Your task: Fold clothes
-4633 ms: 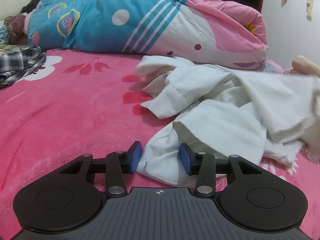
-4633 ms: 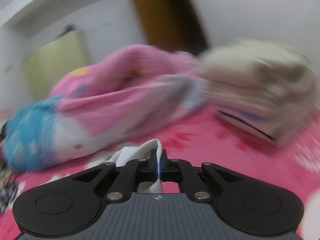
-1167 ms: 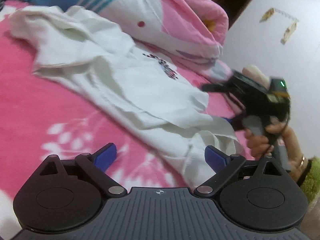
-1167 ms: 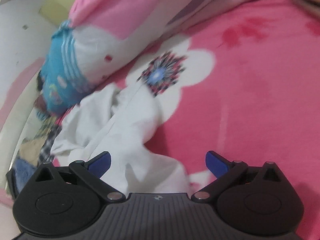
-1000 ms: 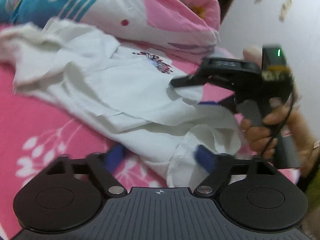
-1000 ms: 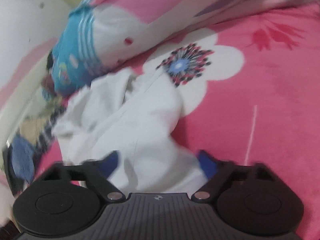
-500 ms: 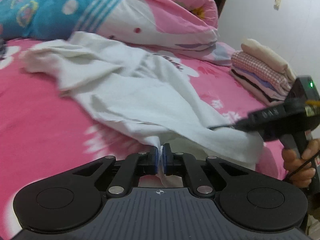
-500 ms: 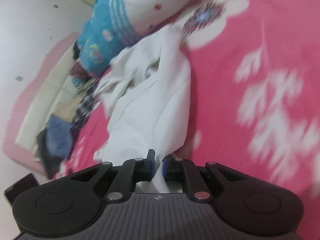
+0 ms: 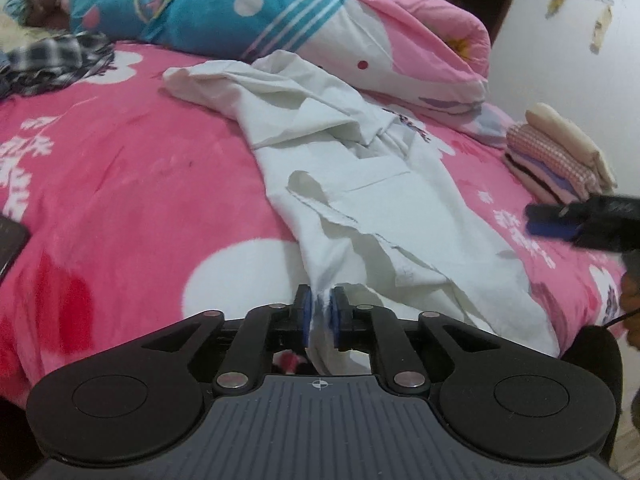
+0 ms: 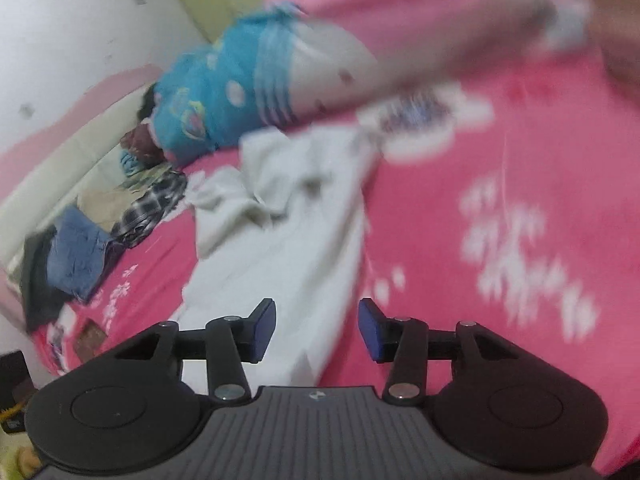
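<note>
The crumpled white cotton shirt [image 9: 360,184] lies stretched in a long, creased band across the plush pink fleece bedspread with white flower prints [image 9: 128,184], running from the far centre of the bed down to its near edge. Its cloth is thin and matte, with raw-looking hems and a flat patch pocket.

The left tool [image 9: 319,314] has its blue pads pressed on a bunched fold of the shirt's near hem; the jaws are easing apart, cloth still pinched between them. The right tool [image 10: 316,330] has its jaws well apart and widening; the shirt passes beneath the gap, but the pads do not touch it. In the left view this tool appears at the right edge, clear of the shirt.

At the far side lies a puffy rolled quilt in blue, white and pink [image 9: 280,12]. Far left sits a rumpled black-and-white checked garment [image 9: 52,60]. Far right stands a neat stack of folded clothes, cream on top, pink gingham below [image 9: 560,152]. The right view is motion-blurred.
</note>
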